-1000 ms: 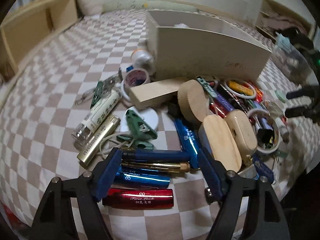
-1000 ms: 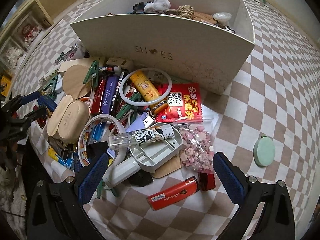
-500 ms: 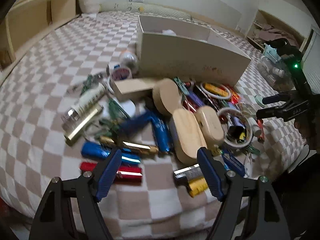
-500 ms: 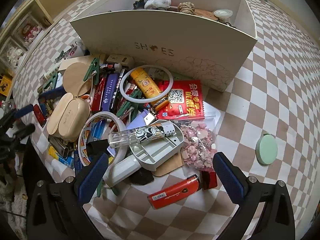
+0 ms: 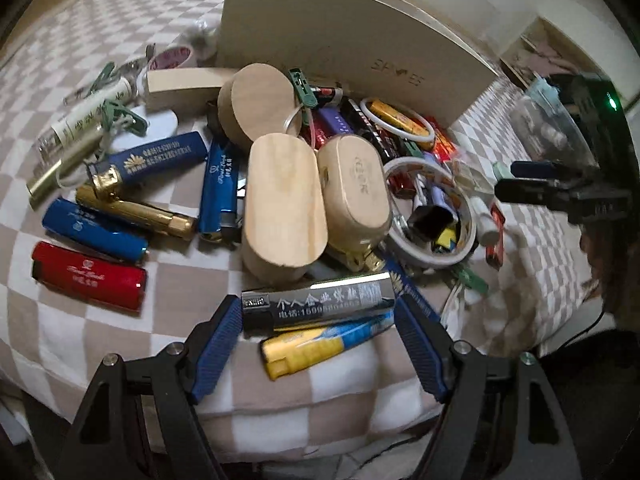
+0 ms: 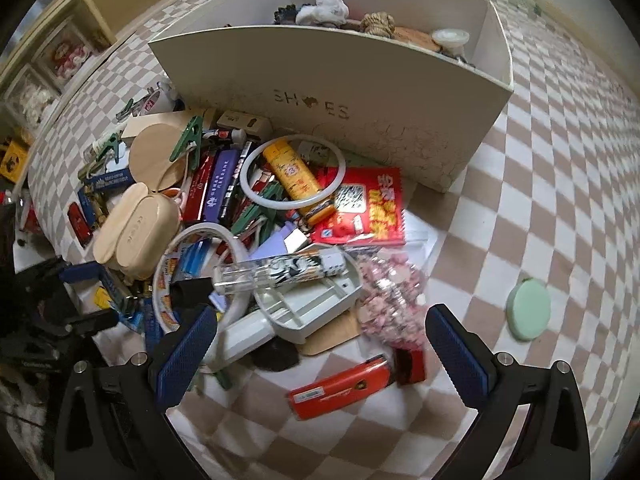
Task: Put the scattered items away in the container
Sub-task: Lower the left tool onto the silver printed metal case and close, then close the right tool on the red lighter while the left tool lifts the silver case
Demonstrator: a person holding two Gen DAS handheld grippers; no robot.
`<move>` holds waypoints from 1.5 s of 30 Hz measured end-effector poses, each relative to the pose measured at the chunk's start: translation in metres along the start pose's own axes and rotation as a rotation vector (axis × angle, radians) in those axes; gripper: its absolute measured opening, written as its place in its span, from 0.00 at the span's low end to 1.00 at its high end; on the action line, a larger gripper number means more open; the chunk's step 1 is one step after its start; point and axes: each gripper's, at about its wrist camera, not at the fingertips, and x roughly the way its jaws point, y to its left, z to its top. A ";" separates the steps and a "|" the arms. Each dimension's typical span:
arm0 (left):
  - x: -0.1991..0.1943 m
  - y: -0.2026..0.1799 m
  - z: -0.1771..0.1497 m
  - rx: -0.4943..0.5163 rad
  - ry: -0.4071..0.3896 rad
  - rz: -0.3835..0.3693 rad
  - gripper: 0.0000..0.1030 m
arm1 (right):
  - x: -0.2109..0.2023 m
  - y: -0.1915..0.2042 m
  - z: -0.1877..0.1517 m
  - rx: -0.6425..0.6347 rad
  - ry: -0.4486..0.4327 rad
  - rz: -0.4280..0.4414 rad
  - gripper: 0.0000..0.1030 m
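Scattered lighters, clips, tubes and wooden boxes lie in a heap on a checked cloth in front of the white "SHOES" box (image 6: 332, 92), also in the left wrist view (image 5: 360, 52). My left gripper (image 5: 318, 322) is open and low over the heap's near edge. A silver lighter (image 5: 316, 304) lies crosswise between its blue pads, with a yellow-and-blue lighter (image 5: 320, 350) just below it. My right gripper (image 6: 322, 320) hangs open above an orange lighter (image 6: 340, 388) and a white tray (image 6: 312, 308). It holds nothing.
Two oval wooden boxes (image 5: 284, 208) sit mid-heap, with red (image 5: 88, 276), blue and gold lighters to their left. A tape ring (image 5: 432, 208), red packet (image 6: 364, 208), bag of pink beads (image 6: 392, 300) and green round lid (image 6: 528, 308) lie nearby. The cloth's edge drops off behind the left gripper.
My left gripper has swung right and lower, from over the blue and gold lighters to straddling the silver lighter, still equally open. The right gripper has stayed put.
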 end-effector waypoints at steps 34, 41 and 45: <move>-0.005 0.004 -0.008 -0.017 -0.039 0.055 0.79 | 0.020 -0.005 -0.041 -0.246 0.199 0.259 1.00; -0.002 0.002 -0.009 -0.013 -0.032 0.048 0.79 | 0.048 -0.008 -0.043 -0.274 0.255 0.152 1.00; 0.000 0.000 -0.009 -0.010 -0.031 0.052 0.79 | 0.054 -0.010 -0.035 -0.268 0.230 0.134 1.00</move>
